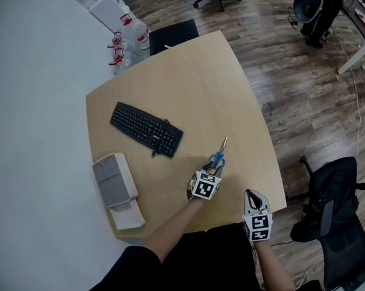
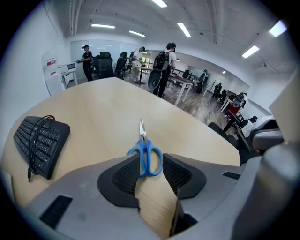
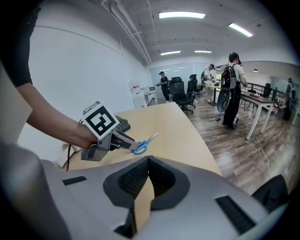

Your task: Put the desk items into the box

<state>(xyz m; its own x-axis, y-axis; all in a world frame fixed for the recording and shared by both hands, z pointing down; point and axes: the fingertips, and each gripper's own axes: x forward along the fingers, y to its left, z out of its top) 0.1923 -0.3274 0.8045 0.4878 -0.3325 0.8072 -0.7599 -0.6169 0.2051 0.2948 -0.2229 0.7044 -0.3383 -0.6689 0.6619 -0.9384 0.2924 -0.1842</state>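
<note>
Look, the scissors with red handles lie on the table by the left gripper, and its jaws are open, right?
Almost. The scissors have blue handles, not red; the left gripper view shows that clearly. The rest holds: they lie on the table by the left gripper, and its jaws are open.

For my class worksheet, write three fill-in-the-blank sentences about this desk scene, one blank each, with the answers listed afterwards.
The left hand-held gripper, jaws open, straddles the ___ handles of the scissors.
The right hand-held gripper has its jaws shut and holds ___.
The black ___ lies on the desk near the white box.
Answers: blue; nothing; keyboard.
</note>
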